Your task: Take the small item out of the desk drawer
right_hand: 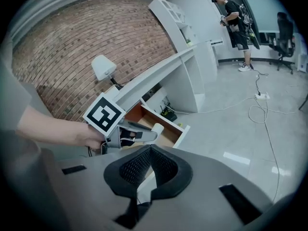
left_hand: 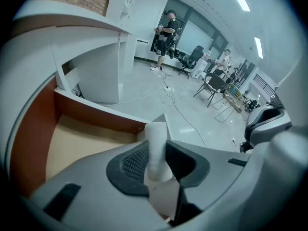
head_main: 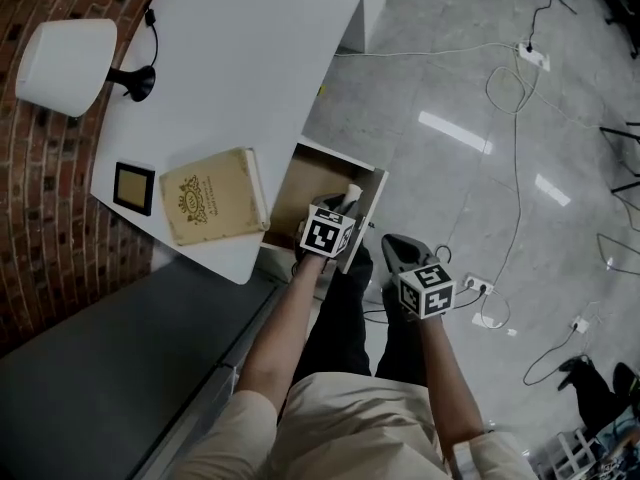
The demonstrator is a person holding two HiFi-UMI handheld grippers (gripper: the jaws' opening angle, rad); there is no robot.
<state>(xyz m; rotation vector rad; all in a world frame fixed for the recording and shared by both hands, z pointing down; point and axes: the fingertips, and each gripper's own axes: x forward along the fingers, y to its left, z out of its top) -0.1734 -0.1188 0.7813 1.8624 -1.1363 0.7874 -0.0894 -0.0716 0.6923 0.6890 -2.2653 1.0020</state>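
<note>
Left gripper (left_hand: 157,152): jaws partly apart, clamped on the small white item (left_hand: 155,133), seemingly a cylinder, held above the front edge of the open drawer (head_main: 340,158). Right gripper (right_hand: 150,149): jaws closed together, empty, just beside the drawer front.

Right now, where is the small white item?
The item is clamped between the left gripper's jaws, held over the open drawer that sticks out from the desk, near the drawer's front.
</note>
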